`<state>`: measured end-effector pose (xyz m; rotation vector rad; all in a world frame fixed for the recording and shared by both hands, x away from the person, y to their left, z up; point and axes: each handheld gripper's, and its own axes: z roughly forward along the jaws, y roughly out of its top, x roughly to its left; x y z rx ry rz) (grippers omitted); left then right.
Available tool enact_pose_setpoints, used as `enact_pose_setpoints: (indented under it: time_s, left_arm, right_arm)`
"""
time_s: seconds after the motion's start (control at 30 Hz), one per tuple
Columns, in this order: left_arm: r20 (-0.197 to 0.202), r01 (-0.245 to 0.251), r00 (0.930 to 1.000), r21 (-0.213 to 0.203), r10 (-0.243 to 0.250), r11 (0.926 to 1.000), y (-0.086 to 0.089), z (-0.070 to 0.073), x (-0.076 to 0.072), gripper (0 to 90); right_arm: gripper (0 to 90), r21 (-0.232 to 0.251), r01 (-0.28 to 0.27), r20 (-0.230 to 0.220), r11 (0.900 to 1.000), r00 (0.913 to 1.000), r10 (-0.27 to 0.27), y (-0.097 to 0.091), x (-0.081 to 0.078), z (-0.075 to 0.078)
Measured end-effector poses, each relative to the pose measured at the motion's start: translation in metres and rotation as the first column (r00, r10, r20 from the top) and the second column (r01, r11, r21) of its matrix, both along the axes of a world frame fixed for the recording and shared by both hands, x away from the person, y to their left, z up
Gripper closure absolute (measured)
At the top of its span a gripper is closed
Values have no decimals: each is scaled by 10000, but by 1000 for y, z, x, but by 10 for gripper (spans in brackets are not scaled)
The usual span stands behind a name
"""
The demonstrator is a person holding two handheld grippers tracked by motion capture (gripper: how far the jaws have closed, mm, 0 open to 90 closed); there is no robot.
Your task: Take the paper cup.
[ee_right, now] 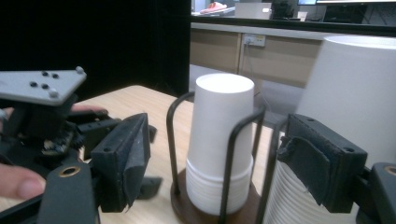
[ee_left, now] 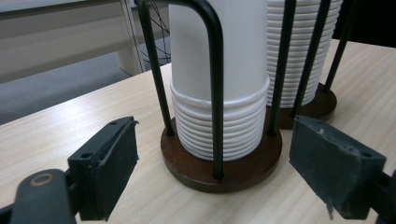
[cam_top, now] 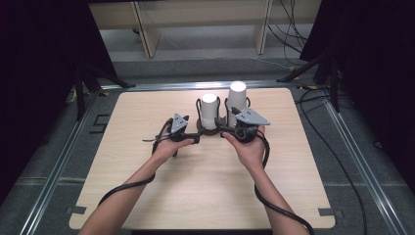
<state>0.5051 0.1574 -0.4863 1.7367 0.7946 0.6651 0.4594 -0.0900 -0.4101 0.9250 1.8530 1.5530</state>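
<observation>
Beside shorter cup stack (cam_top: pixel 209 110), taller stack (cam_top: pixel 236 102)

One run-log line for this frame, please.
left gripper: open, at short cup stack | right gripper: open, between stacks | tall cup stack: untouched | nothing held

Bare forearms are seen, no sleeves worn. Each black gripper (cam_top: pixel 198 138) (cam_top: pixel 222 130) is topped by a grey three-cornered plate with small screws, and black cables are trailed toward six o'clock.
</observation>
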Motion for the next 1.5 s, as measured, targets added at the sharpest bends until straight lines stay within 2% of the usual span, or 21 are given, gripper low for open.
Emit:
enact_pose_setpoints:
  time_s: [0.1, 0.17, 0.23, 0.27, 0.37, 0.43, 0.5, 0.57, 0.63, 0.67, 0.7, 0.83, 0.87, 0.97, 1.0, 1.03, 1.1, 1.13, 1.27, 1.43, 1.5]
  left_arm:
    - [51, 125, 9999, 177, -126, 9998, -2, -1, 5, 152]
    - [-2, 192, 9998, 129, -192, 9997, -5, -3, 10, 160]
    - [-112, 269, 9996, 170, -267, 9995, -7, -3, 13, 167]
    - [-164, 462, 9988, 150, -460, 9988, -11, -4, 16, 174]
    - [-153, 476, 9988, 186, -474, 9987, -14, -5, 18, 182]
    - [-182, 543, 9984, 147, -541, 9984, -19, -5, 21, 187]
    - [-186, 549, 9983, 85, -548, 9985, -20, -6, 22, 193]
    - [-219, 620, 9979, 129, -618, 9980, -23, -6, 24, 195]
    - [-238, 651, 9976, 59, -649, 9979, -25, -6, 26, 200]
    - [-290, 649, 9975, 150, -644, 9978, -26, -5, 27, 202]
    - [-286, 636, 9976, 90, -634, 9979, -27, -6, 28, 204]
    - [-388, 620, 9973, 90, -616, 9980, -29, -6, 31, 211]
    - [-461, 583, 9973, 178, -574, 9981, -28, -6, 31, 215]
    - [-513, 531, 9973, 21, -529, 9986, -29, -6, 32, 217]
    - [-529, 524, 9973, 214, -512, 9984, -28, -6, 34, 218]
    - [-545, 470, 9974, 48, -466, 9989, -29, -6, 34, 218]
    - [-500, 457, 9977, 41, -454, 9989, -31, -6, 36, 217]
    - [-555, 440, 9975, 179, -430, 9989, -31, -6, 37, 218]
    - [-745, 344, 9966, 50, -339, 9994, -32, -6, 39, 223]
    - [-868, 346, 9956, 47, -341, 9994, -33, -6, 40, 217]
    - [-883, 358, 9955, 84, -350, 9993, -33, -6, 40, 216]
  right_arm:
    - [243, -151, -79, 70, 9999, 9999, 80, 4, 6, 3]
    - [245, -45, -109, -13, 9999, 9999, 109, 10, 11, 5]
    - [246, -185, -96, -40, 9998, 9999, 96, 15, 16, 7]
    - [247, -377, -134, 199, 9992, 9997, 142, 20, 22, 8]
    - [248, -374, -209, 47, 9991, 9998, 210, 26, 28, 10]
    - [249, -677, -104, 60, 9977, 9999, 108, 30, 35, 12]
    - [249, -723, -59, 73, 9974, 10000, 65, 33, 38, 13]
    - [249, -971, 35, 340, 9953, 9994, -2, 35, 44, 14]
    - [250, -1143, 62, 385, 9934, 9993, -18, 37, 49, 14]
    - [250, -1035, -33, 416, 9946, 9991, 77, 38, 52, 14]
    - [250, -1027, 105, 228, 9947, 9997, -82, 39, 52, 14]
    - [250, -1202, 144, 237, 9927, 9997, -117, 42, 57, 16]
    - [250, -1242, 28, 391, 9923, 9992, 21, 43, 61, 17]
    - [249, -1278, 165, 284, 9917, 9995, -130, 45, 62, 19]
    - [249, -1396, 192, 251, 9900, 9996, -158, 46, 65, 20]
    - [249, -1396, 192, 251, 9900, 9996, -158, 46, 65, 20]
    - [249, -1401, 246, 213, 9898, 9995, -218, 46, 67, 21]
    - [249, -1434, 253, 285, 9893, 9994, -214, 48, 70, 22]
    - [248, -1491, 265, 270, 9885, 9994, -227, 49, 72, 23]
    - [254, -1540, 321, -99, 9875, 9994, -341, 52, 77, 18]
    - [255, -1680, 319, 86, 9853, 9995, -309, 53, 79, 18]
